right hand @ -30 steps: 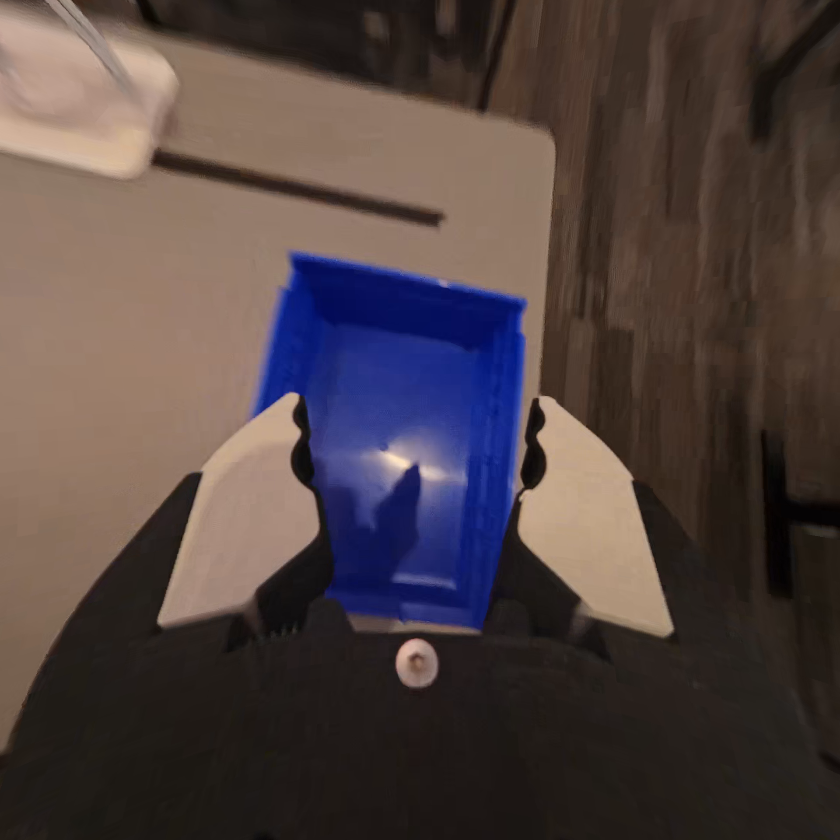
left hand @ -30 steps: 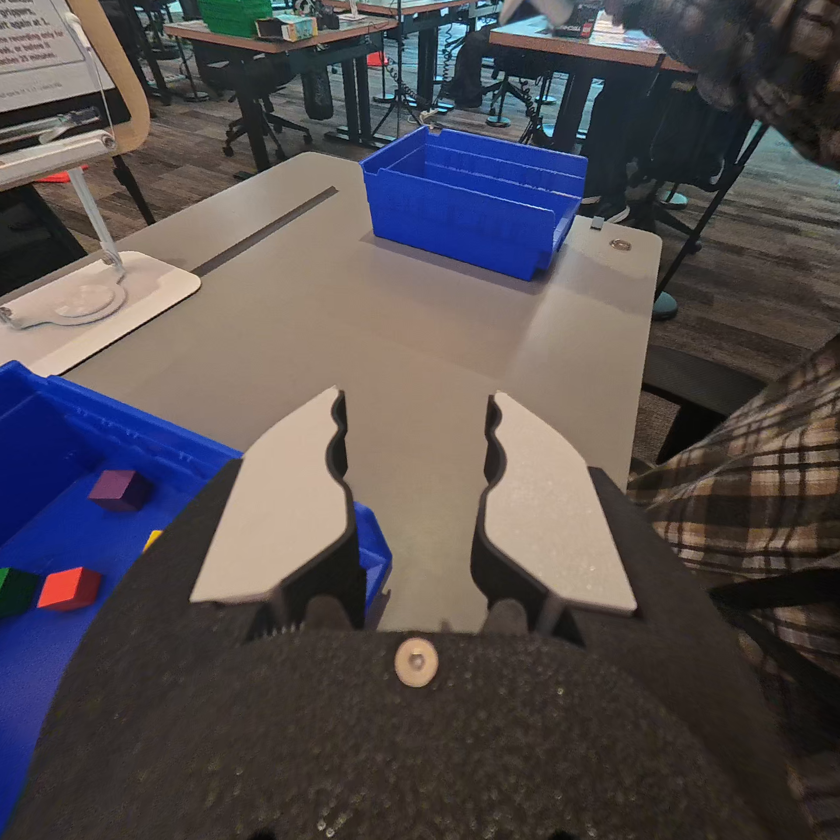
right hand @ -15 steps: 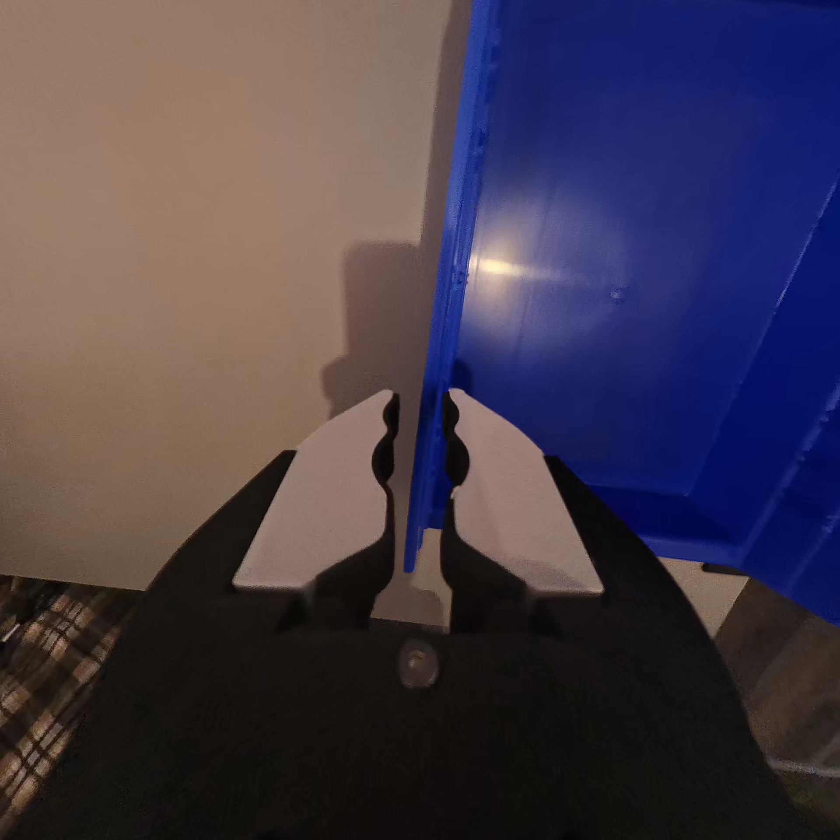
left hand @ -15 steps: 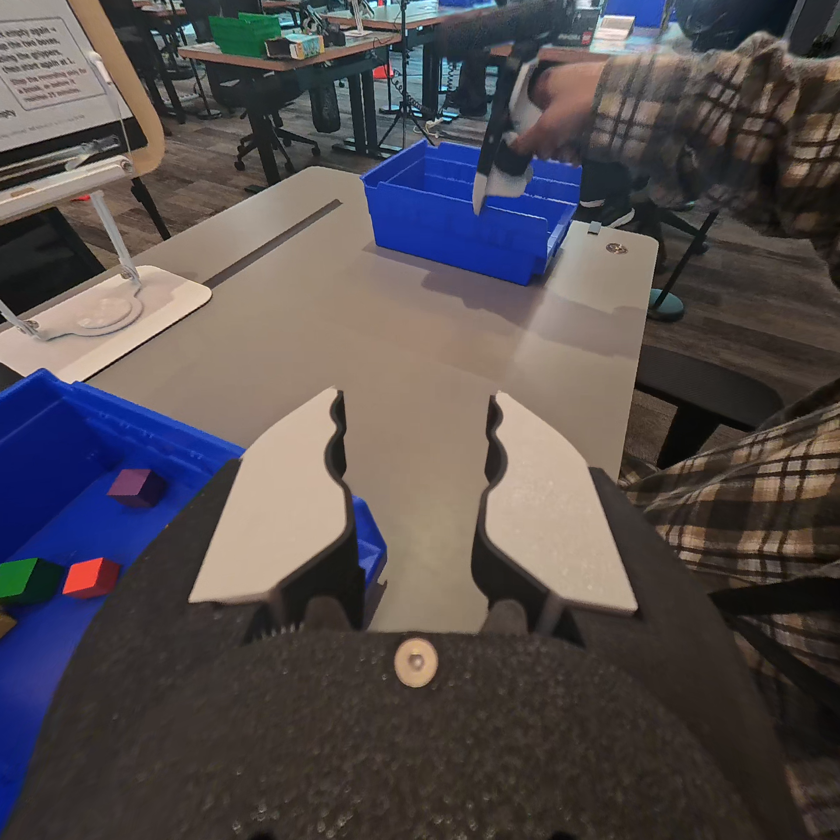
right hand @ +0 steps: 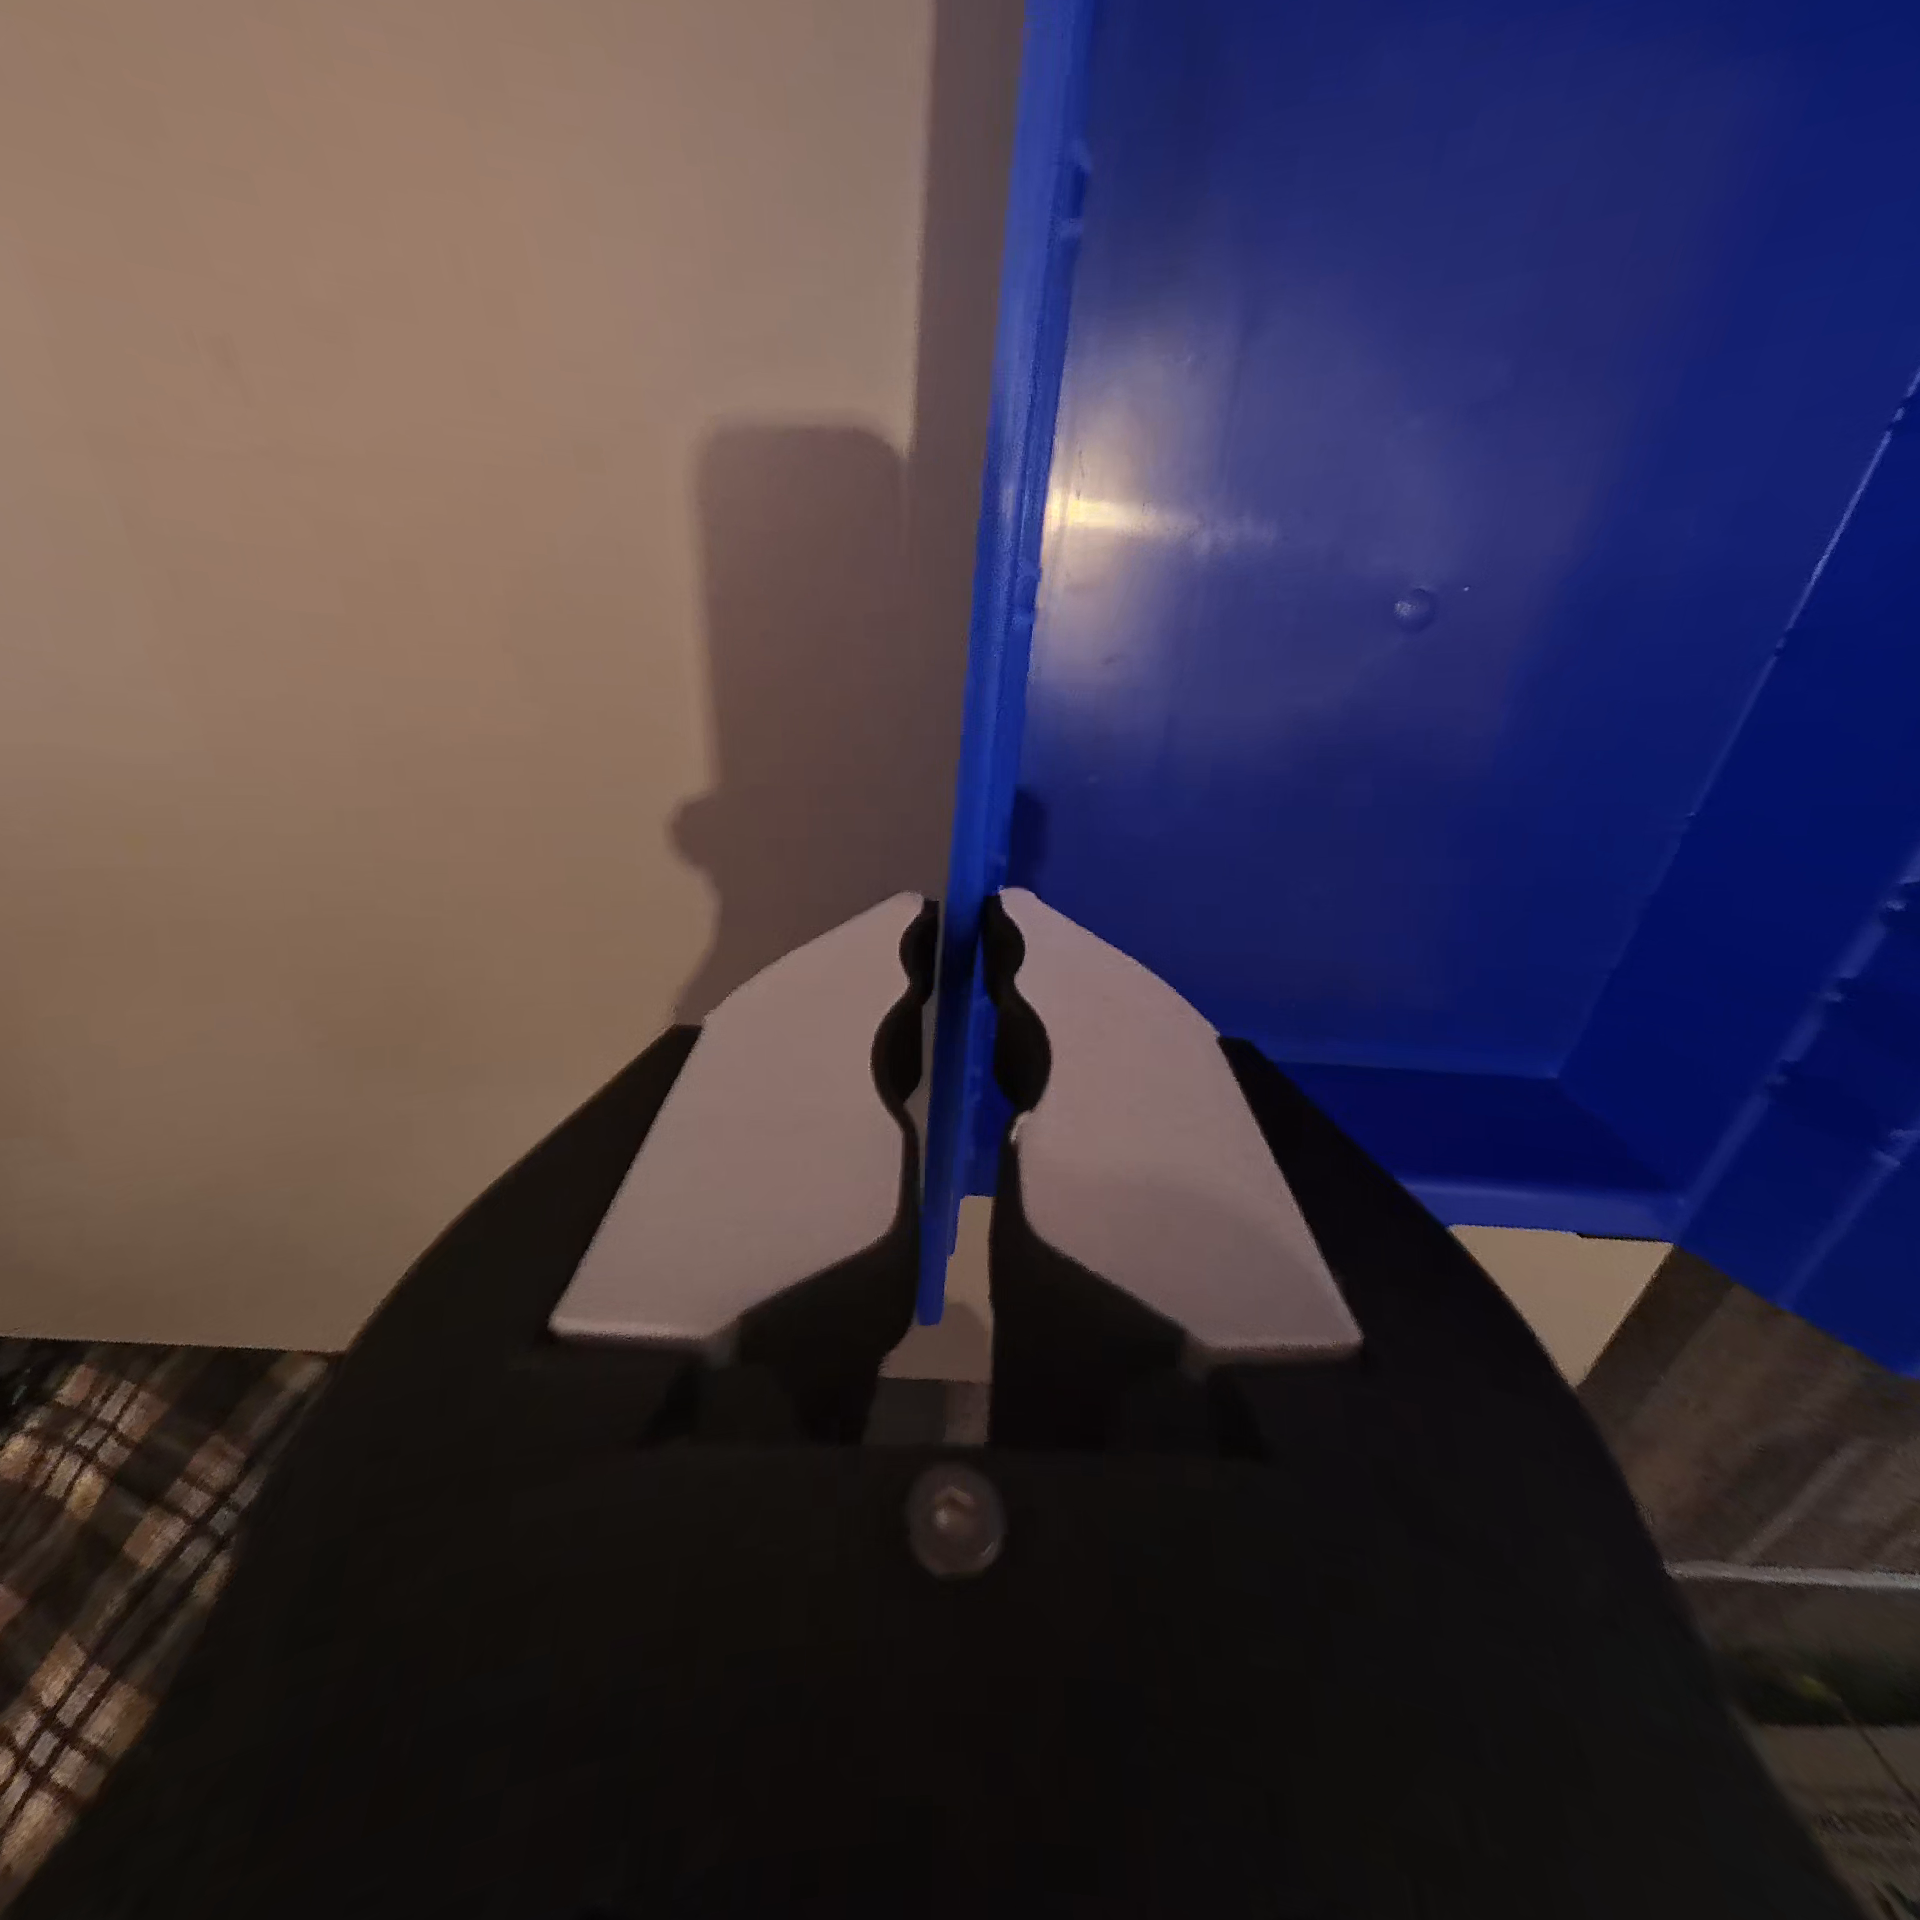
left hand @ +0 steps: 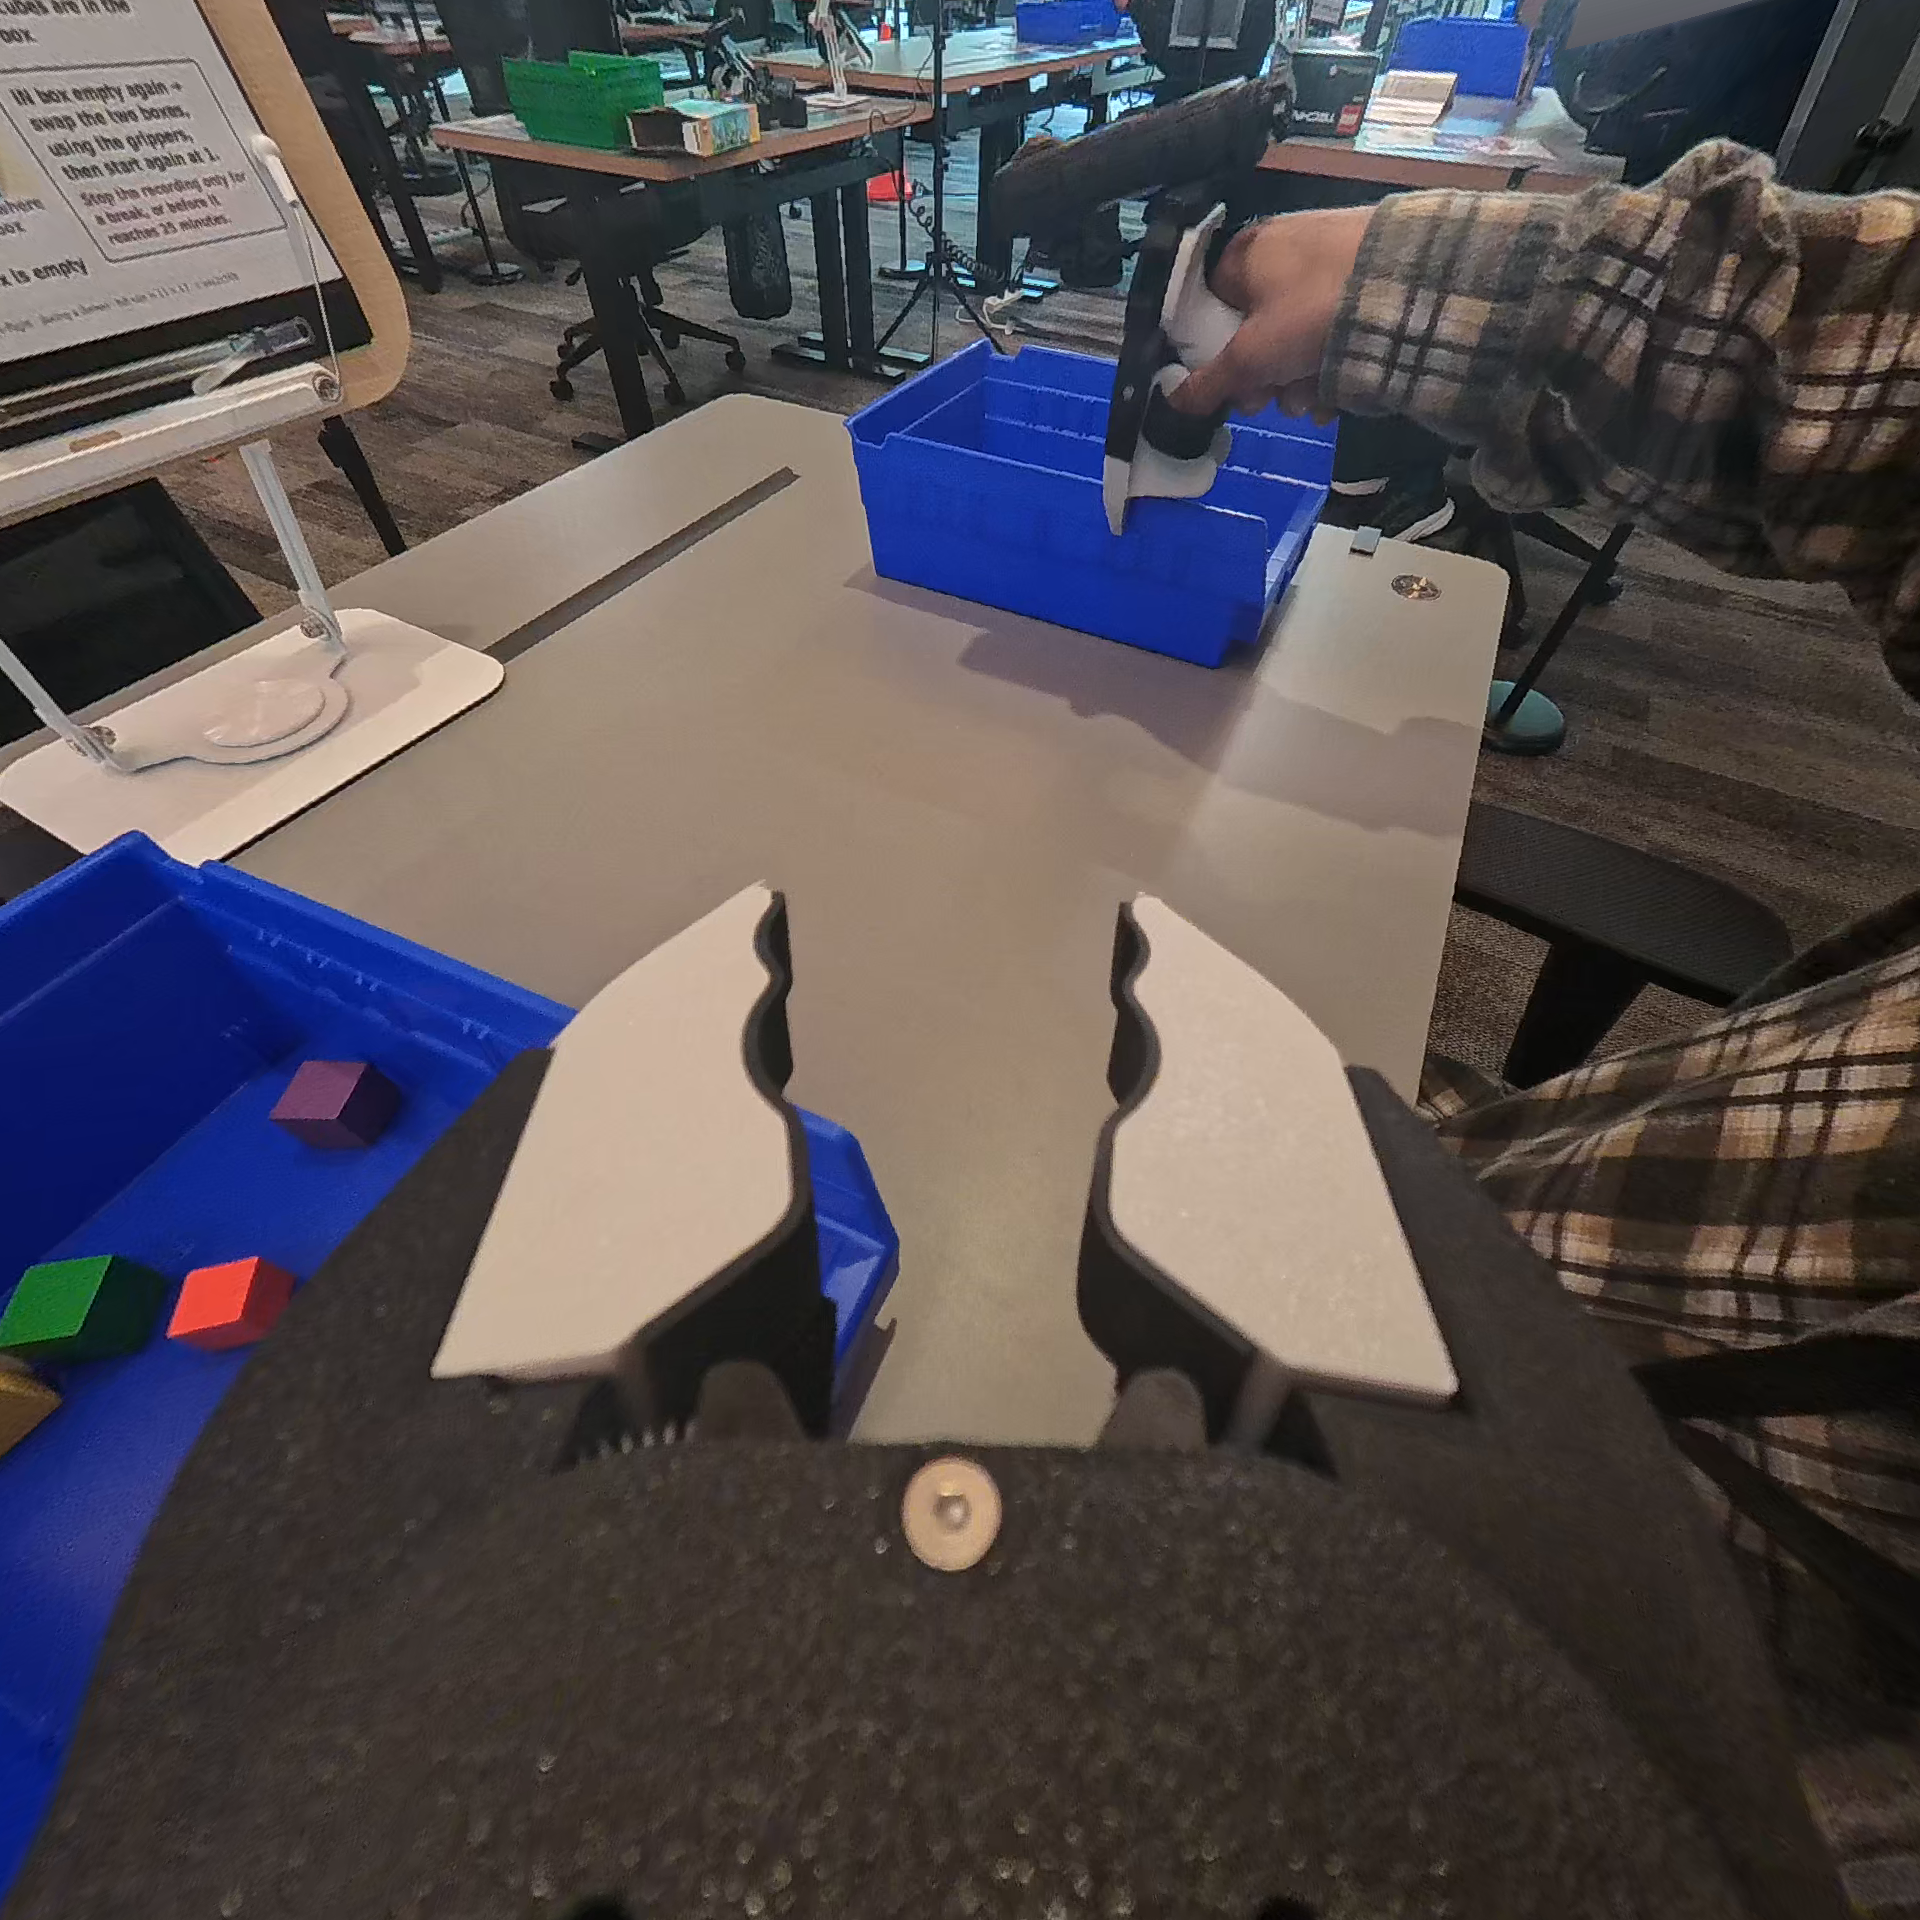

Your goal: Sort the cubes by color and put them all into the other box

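Right tool pinches the far box wall, apparently tight; left tool gapes, empty, over bare table.

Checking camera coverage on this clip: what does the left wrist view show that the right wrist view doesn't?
Only the left wrist view shows the open left gripper, the near blue box holding purple cube, green cube and red cube, and the stand.

Only the right wrist view shows the far box's bare floor and both fingers closed on its wall.

Both show the far blue box, right gripper and table.
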Tool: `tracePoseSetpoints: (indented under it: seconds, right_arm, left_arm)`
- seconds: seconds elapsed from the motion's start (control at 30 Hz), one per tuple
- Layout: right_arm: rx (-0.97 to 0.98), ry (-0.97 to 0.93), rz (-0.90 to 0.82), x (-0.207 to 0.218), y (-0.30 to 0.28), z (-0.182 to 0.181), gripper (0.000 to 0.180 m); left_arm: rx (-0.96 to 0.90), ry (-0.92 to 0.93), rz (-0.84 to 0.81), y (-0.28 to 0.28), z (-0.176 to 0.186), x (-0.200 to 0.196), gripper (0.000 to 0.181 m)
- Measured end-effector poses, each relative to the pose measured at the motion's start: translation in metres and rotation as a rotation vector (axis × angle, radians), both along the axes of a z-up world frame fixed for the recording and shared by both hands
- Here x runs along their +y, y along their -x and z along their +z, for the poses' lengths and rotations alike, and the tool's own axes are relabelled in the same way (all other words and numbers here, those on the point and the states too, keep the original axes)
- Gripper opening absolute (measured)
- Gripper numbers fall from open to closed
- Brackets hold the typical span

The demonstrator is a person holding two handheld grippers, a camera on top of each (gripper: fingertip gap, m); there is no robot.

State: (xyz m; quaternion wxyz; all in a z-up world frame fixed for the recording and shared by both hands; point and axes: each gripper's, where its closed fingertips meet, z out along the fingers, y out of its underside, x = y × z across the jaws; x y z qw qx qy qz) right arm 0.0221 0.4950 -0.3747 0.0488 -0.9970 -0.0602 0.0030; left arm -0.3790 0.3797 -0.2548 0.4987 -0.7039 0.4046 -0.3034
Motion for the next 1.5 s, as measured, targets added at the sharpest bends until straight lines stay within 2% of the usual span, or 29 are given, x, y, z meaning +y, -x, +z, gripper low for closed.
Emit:
tracePoseSetpoints:
  seconds: [0.03,0.1,0.23,0.33,0.4,0.47,0.63,0.77,0.9,0.93,0.97,1.0,1.23,1.5]
  right_arm:
    - [0.029,-0.007,-0.007,0.0,0.002,0.004,0.018]
    - [0.082,-0.06,-0.012,0.0,0.007,0.022,0.05]
    - [0.165,-0.455,0.11,0.01,0.036,0.093,0.083]
    - [0.249,-0.811,0.257,0.006,0.081,0.133,0.09]
    - [0.349,-0.984,0.354,0.0,0.119,0.138,0.09]
    - [0.429,-1.062,0.432,0.001,0.153,0.126,0.085]
    - [0.601,-0.957,0.536,0.034,0.211,0.056,0.081]
    - [0.749,-0.862,0.514,0.042,0.222,0.023,0.061]
    - [0.854,-0.826,0.488,0.031,0.218,0.018,0.053]
    - [0.834,-0.833,0.489,0.031,0.215,0.017,0.052]
    - [0.824,-0.839,0.49,0.031,0.214,0.017,0.052]
    - [0.826,-0.841,0.496,0.03,0.215,0.019,0.051]
    - [0.803,-0.818,0.555,0.021,0.224,0.017,0.046]
    - [0.838,-0.774,0.567,0.015,0.234,0.01,0.041]
  left_arm:
    - [0.002,0.001,0.003,0.001,0.0,0.001,0.059]
    - [0.007,-0.001,0.017,0.004,-0.001,0.002,0.06]
    - [0.024,-0.032,0.121,0.031,0.004,0.016,0.065]
    - [0.059,-0.047,0.341,0.078,0.009,0.039,0.074]
    - [0.112,-0.029,0.501,0.112,0.007,0.056,0.08]
    - [0.208,0.028,0.629,0.145,-0.002,0.071,0.083]
    - [0.395,0.257,0.837,0.207,-0.039,0.093,0.082]
    - [0.436,0.497,0.797,0.214,-0.083,0.09,0.078]
    - [0.477,0.659,0.777,0.225,-0.116,0.085,0.056]
    - [0.479,0.702,0.766,0.228,-0.124,0.084,0.043]
    - [0.467,0.745,0.732,0.226,-0.13,0.082,0.02]
    - [0.449,0.779,0.712,0.226,-0.135,0.082,0.01]
    - [0.461,0.816,0.808,0.273,-0.137,0.082,0.004]
    - [0.417,0.845,0.922,0.343,-0.136,0.053,0.004]
